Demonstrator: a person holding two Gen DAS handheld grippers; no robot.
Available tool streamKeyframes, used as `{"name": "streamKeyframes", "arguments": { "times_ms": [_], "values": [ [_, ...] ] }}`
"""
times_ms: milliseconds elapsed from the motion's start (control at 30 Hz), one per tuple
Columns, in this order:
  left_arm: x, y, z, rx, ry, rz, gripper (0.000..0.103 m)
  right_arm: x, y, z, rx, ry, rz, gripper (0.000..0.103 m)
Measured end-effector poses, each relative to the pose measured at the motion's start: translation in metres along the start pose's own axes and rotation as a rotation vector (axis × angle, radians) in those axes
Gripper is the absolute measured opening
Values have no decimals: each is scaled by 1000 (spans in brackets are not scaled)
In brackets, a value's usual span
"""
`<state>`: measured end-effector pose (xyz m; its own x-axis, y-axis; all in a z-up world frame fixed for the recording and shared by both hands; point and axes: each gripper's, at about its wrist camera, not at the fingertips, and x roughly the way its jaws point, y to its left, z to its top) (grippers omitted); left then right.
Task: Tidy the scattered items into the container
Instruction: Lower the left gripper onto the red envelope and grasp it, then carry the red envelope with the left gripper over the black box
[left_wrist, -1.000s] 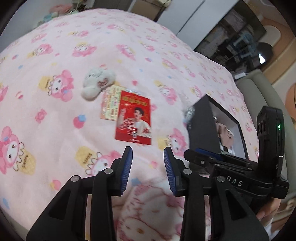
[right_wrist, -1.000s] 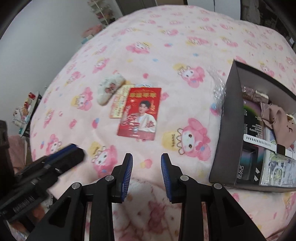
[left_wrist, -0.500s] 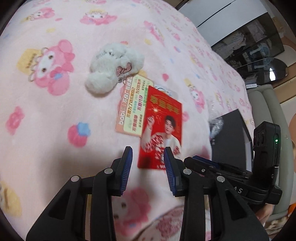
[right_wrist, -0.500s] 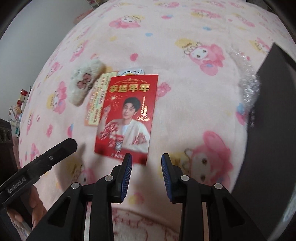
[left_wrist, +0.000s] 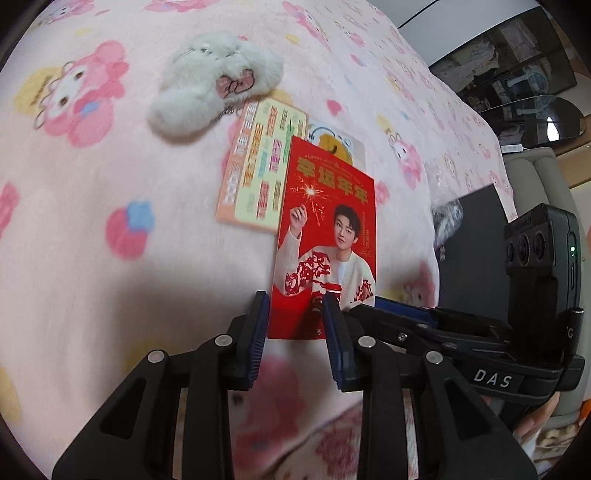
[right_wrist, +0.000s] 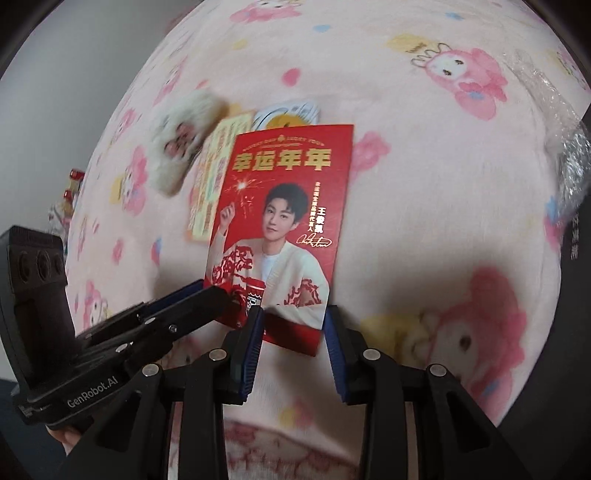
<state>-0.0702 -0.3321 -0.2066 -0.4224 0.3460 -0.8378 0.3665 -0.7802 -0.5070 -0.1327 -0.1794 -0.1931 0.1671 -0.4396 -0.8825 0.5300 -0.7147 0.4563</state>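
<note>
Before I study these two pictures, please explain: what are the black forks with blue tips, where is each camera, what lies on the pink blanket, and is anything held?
No robot arm is here. A person holds one hand tool in each hand, and each tool carries a wide-angle camera looking forward along its two blue-padded fingers. One picture comes from the left tool, the other from the right tool; each also shows the other tool at its side.

On the pink blanket lie a red card with a portrait, a yellow leaflet partly under it, another small card behind, and a white fluffy toy. A dark box stands at the right.

Both tools sit at the red card's near edge, jaws apart. The left jaws have just been closing. Nothing is held yet.
</note>
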Motion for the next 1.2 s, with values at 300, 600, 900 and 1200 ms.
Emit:
{"name": "streamKeyframes", "arguments": {
  "times_ms": [300, 600, 900, 1200],
  "values": [
    [1, 17, 18, -44, -54, -25, 35, -4, -10, 2, 31, -23, -38, 31],
    [13, 3, 20, -26, -12, -25, 27, 0, -9, 8, 19, -30, 24, 24],
    [-44, -45, -8, 101, -82, 56, 26, -57, 12, -26, -25, -130, 18, 23],
    [-82, -126, -44, 209, -137, -13, 25, -133, 14, -61, -24, -277, -7, 23]
  ]
}}
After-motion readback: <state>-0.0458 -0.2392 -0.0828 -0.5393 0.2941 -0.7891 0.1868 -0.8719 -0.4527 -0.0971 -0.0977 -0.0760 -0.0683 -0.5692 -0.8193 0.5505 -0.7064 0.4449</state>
